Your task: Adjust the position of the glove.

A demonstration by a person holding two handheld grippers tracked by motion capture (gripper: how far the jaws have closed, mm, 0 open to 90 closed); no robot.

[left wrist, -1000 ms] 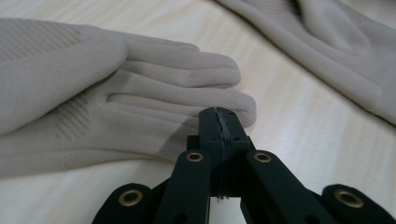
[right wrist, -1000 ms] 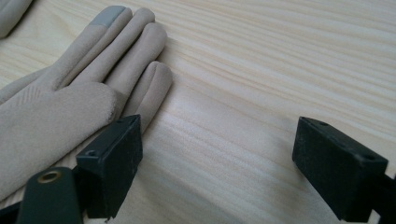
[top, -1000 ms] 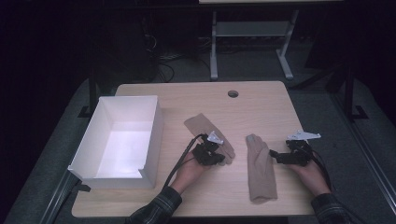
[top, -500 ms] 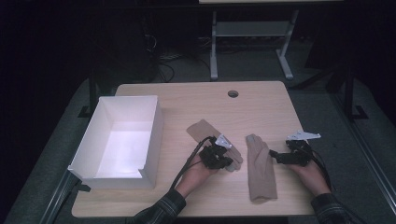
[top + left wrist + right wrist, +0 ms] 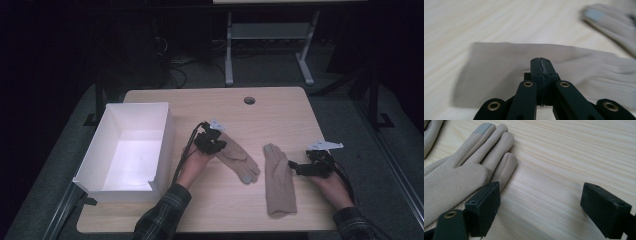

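Two beige gloves lie on the wooden table (image 5: 280,115). The left glove (image 5: 239,159) lies slanted, cuff at the far left. My left gripper (image 5: 216,145) sits at that cuff with its jaws pressed together on the fabric. In the left gripper view, the left gripper (image 5: 541,61) has its tips shut over the left glove (image 5: 499,67), blurred by motion. The right glove (image 5: 278,182) lies lengthwise, fingers pointing away. My right gripper (image 5: 292,167) stands open beside it. In the right gripper view, the right gripper (image 5: 541,200) spans bare wood, with the right glove (image 5: 456,180) against its left jaw.
A white open box (image 5: 165,135) stands at the table's left side, close to the left hand. A round cable hole (image 5: 249,100) is near the far edge. Beyond the table stands a grey metal frame (image 5: 270,35) on a dark floor.
The left hand swung from below the left glove up to its cuff end. That glove shifted toward the right and nearer the person. The right hand and right glove stayed put.
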